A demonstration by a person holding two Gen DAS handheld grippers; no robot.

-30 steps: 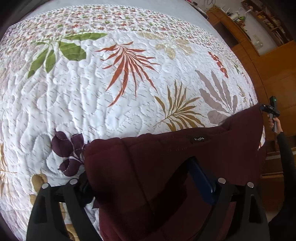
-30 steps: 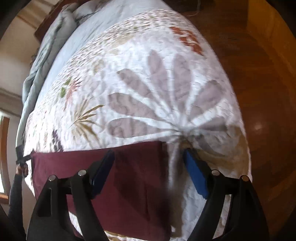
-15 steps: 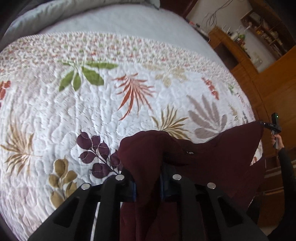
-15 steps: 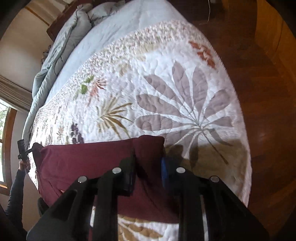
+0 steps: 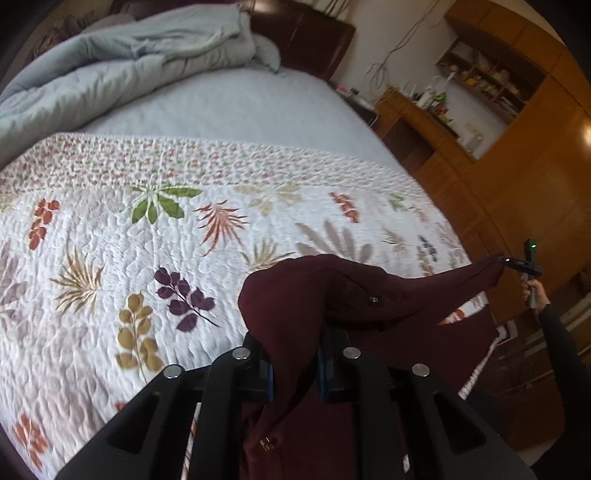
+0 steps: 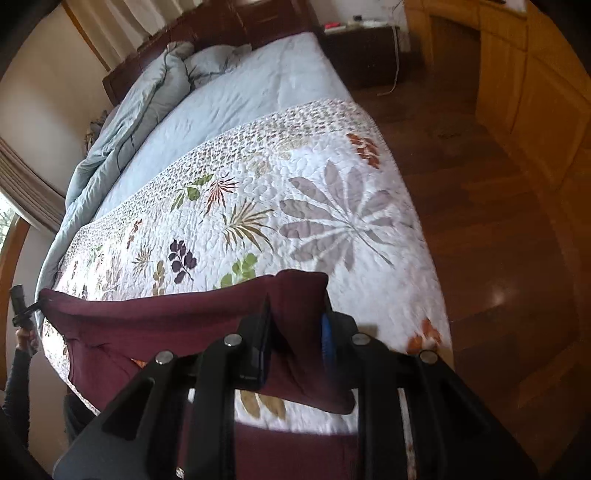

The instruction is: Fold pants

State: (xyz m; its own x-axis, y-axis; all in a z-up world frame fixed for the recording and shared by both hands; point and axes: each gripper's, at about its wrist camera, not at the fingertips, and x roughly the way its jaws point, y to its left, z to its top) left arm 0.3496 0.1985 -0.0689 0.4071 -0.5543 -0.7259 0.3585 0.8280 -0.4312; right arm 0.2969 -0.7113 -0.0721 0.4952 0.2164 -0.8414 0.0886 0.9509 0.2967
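Note:
Dark maroon pants hang stretched between my two grippers above a leaf-print quilt. My left gripper is shut on a bunched corner of the cloth, which drapes down between its fingers. At the far right of the left wrist view, my right gripper pinches the other corner. In the right wrist view my right gripper is shut on a fold of the pants, whose taut upper edge runs left to my left gripper. The lower part of the pants trails over the quilt near the bed's edge.
A crumpled pale blue duvet lies at the head of the bed by a dark headboard. Wooden cabinets and shelves stand to the right. Polished wooden floor runs along the bed's side. A dark sleeve shows.
Both grippers went from wide open around the pants' edge to shut on it. Both then rose, lifting the cloth off the quilt, so more of the bed and room shows.

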